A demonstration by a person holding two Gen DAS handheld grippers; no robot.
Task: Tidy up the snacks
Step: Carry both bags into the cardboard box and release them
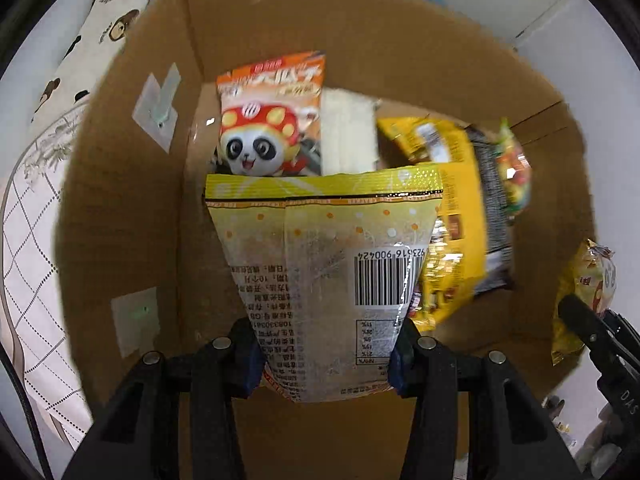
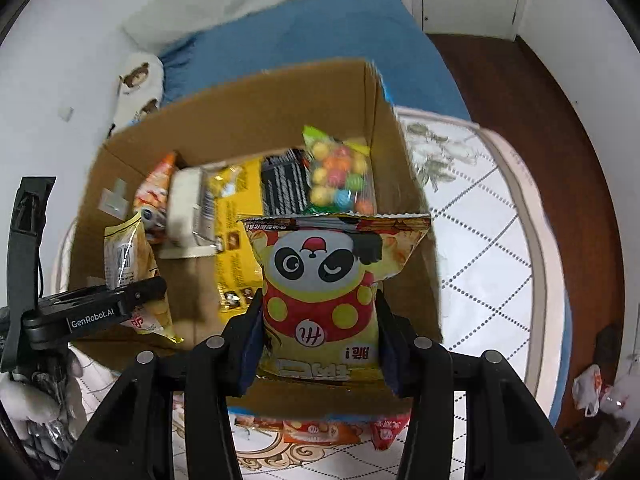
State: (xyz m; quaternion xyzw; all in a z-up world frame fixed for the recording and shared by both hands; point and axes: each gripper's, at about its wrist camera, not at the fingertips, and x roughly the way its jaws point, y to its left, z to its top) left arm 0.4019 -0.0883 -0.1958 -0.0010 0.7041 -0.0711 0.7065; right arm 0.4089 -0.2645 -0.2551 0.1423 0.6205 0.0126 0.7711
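A: What does each gripper carry?
B: The left gripper [image 1: 326, 356] pinches a pale yellow snack bag [image 1: 324, 264], barcode side up, above the open cardboard box [image 1: 132, 208]. The right gripper [image 2: 320, 344] pinches a yellow panda bag [image 2: 324, 292] over the box's near edge.

A: And inside the box?
B: An orange panda bag [image 1: 272, 120], a bag of coloured balls [image 2: 340, 172] and a yellow packet [image 2: 236, 216]. The box sits on a quilted white cover [image 2: 488, 240].

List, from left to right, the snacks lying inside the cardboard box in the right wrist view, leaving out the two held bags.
orange panda packet → white pack → yellow bag → black-backed packet → bag of coloured candy balls
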